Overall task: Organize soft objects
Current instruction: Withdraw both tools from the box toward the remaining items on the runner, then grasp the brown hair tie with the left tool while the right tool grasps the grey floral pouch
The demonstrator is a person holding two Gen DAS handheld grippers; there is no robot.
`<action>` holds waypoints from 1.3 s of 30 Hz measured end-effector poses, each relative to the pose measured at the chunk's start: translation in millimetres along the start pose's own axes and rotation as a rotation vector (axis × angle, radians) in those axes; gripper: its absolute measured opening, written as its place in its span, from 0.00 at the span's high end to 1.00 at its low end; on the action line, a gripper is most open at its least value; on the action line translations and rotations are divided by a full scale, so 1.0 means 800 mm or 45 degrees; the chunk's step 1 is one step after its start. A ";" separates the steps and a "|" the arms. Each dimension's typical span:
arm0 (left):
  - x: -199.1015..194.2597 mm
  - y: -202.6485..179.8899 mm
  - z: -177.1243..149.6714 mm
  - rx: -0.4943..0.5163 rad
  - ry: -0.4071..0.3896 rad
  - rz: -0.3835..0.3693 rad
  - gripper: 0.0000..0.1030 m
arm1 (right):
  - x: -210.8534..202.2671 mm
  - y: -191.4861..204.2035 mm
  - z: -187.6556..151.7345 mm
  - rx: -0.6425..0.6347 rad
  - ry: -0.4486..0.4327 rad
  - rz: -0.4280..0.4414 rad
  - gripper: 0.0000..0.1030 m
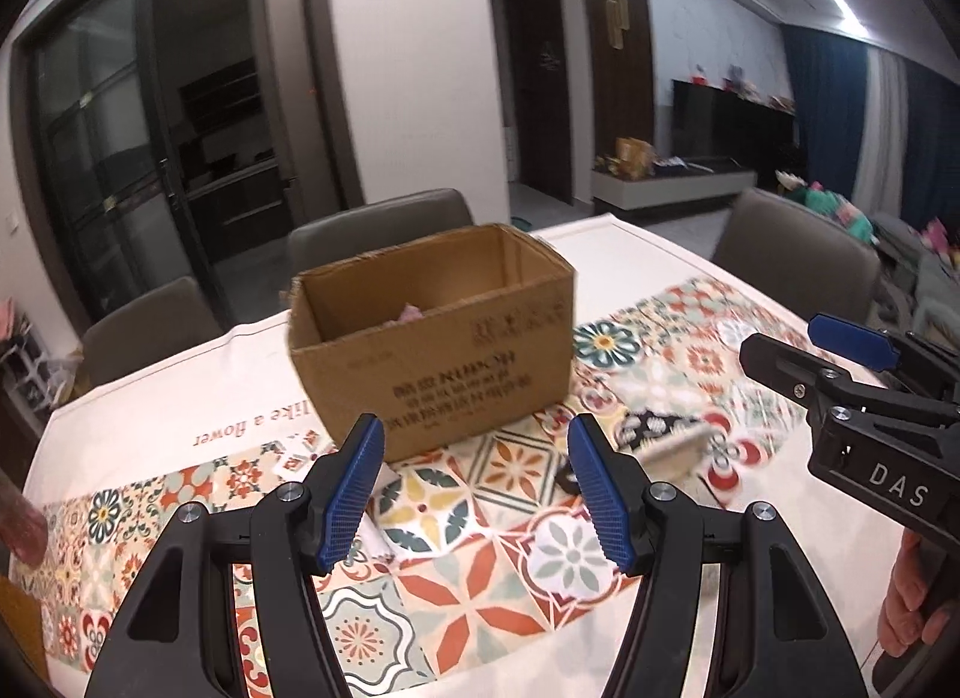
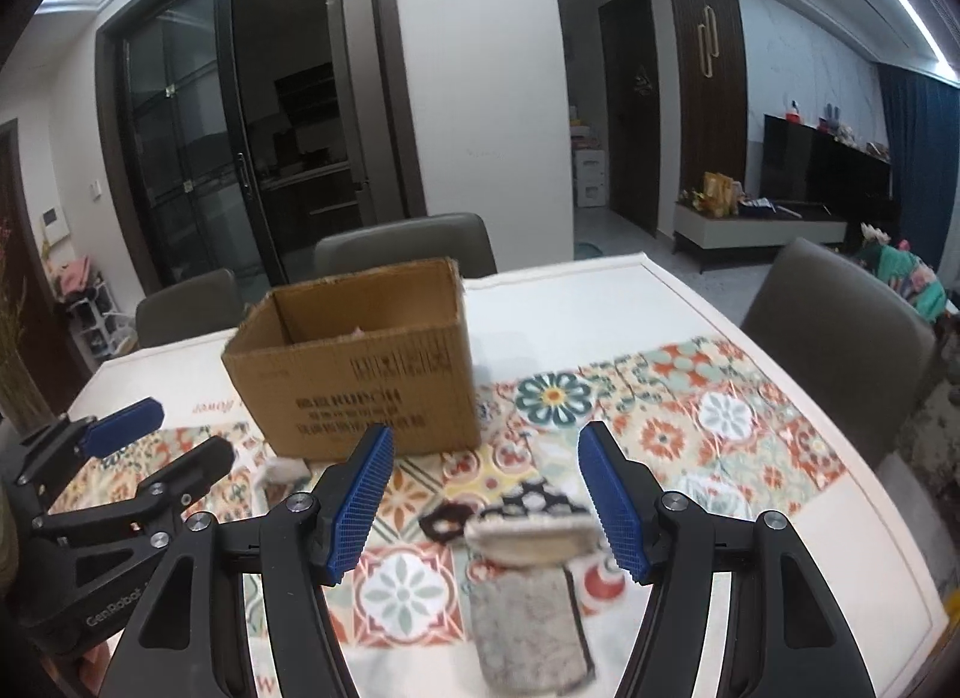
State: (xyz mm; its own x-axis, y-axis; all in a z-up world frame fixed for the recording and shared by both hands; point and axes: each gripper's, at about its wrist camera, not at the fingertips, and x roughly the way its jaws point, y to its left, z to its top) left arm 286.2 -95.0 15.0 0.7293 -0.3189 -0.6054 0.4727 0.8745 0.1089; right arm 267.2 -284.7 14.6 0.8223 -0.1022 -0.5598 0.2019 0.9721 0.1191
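An open cardboard box (image 1: 432,338) stands on the patterned tablecloth, with something pink (image 1: 411,313) lying inside. My left gripper (image 1: 477,494) hovers in front of it, open, with only the cloth showing between its blue pads. A grey-beige soft pad (image 2: 528,626) with a folded cream top lies on the table below my right gripper (image 2: 486,500), which is open, its pads clear of it. A black patterned piece (image 2: 444,524) lies beside the pad. A small white fluffy item (image 2: 279,470) sits by the box (image 2: 354,374). The same pad (image 1: 672,446) shows blurred in the left wrist view.
The right gripper (image 1: 840,374) reaches in from the right edge of the left wrist view; the left gripper (image 2: 120,458) appears at the left of the right wrist view. Grey chairs (image 2: 402,245) stand along the table's far side and right end (image 2: 840,326).
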 end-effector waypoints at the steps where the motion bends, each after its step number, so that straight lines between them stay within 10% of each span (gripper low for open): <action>1: 0.003 -0.002 -0.003 0.019 0.008 -0.007 0.39 | -0.003 -0.001 -0.007 0.011 0.004 -0.012 0.37; 39: 0.177 -0.044 -0.072 0.360 0.186 -0.349 0.39 | 0.111 0.019 -0.162 0.012 0.343 -0.212 0.37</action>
State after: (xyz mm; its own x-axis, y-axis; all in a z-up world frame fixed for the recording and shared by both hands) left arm 344.7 -149.7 -120.2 0.4896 -0.4529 -0.7451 0.7714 0.6233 0.1280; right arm 274.3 -251.5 -139.5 0.6073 -0.1991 -0.7691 0.3281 0.9445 0.0146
